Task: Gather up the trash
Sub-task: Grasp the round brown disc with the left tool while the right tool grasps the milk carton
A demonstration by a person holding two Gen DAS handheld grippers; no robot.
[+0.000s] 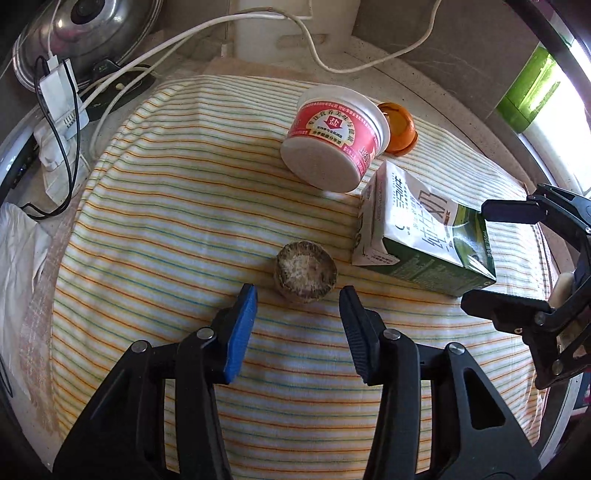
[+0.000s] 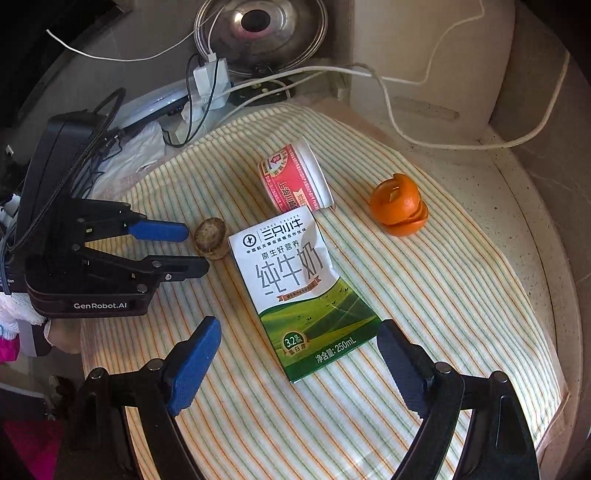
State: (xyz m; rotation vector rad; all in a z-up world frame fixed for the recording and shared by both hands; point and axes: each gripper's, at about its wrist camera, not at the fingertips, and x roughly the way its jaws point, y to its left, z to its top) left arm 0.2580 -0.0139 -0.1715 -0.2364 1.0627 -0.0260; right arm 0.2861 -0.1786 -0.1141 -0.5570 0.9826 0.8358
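On a striped cloth [image 1: 166,229] lie a small brown stub of food waste [image 1: 306,271] [image 2: 210,239], a green and white milk carton [image 1: 417,232] [image 2: 299,284], a tipped red and white cup [image 1: 334,136] [image 2: 295,179] and orange peel [image 1: 399,127] [image 2: 399,205]. My left gripper [image 1: 298,295] [image 2: 190,248] is open, its tips just short of the stub. My right gripper [image 2: 299,336] [image 1: 491,254] is open, its fingers on either side of the carton's near end.
A steel pot lid [image 1: 88,33] [image 2: 260,31], a white power strip [image 1: 61,103] with plugs, and white cables [image 2: 406,133] lie at the back of the stone counter [image 2: 509,206]. A green bottle [image 1: 528,92] stands at the right by the window.
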